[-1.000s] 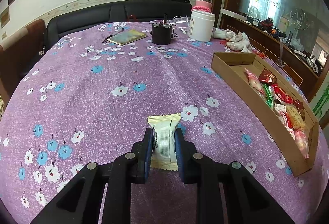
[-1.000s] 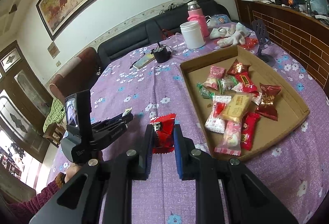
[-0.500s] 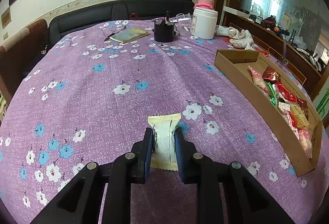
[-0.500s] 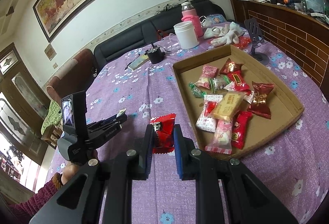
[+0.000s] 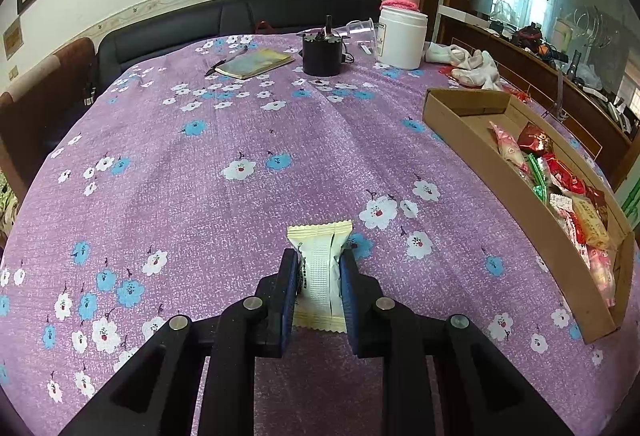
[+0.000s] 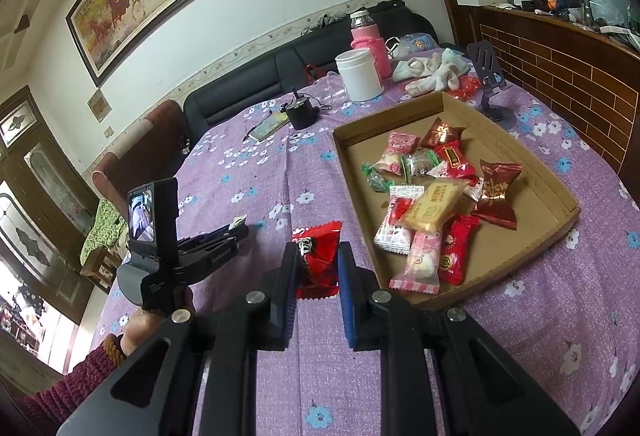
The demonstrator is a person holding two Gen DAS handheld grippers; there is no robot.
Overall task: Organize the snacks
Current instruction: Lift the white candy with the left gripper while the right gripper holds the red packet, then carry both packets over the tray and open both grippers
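Observation:
My left gripper [image 5: 319, 260] is shut on a white and cream snack packet [image 5: 319, 274], held just above the purple flowered tablecloth [image 5: 200, 163]. My right gripper [image 6: 318, 254] is shut on a red snack packet [image 6: 317, 256] close to the near left corner of the cardboard tray [image 6: 532, 236]. That tray [image 5: 460, 119] holds several wrapped snacks [image 6: 432, 203] in red, pink, yellow and green. In the right wrist view the left gripper [image 6: 236, 230] shows at the left, held by a hand [image 6: 136, 328] in a maroon sleeve, with the white packet's tip at its fingers.
At the table's far side stand a white jar [image 5: 402, 37], a pink bottle [image 6: 370, 43], a black pot [image 5: 322, 53], a notebook [image 5: 256, 63], white socks [image 6: 432, 71] and a phone stand [image 6: 490, 83]. A dark sofa [image 5: 240, 19] runs behind the table.
The right wrist view has shifted a little, so the tray sits closer and lower left. Both packets stay gripped and the left gripper has hardly moved.

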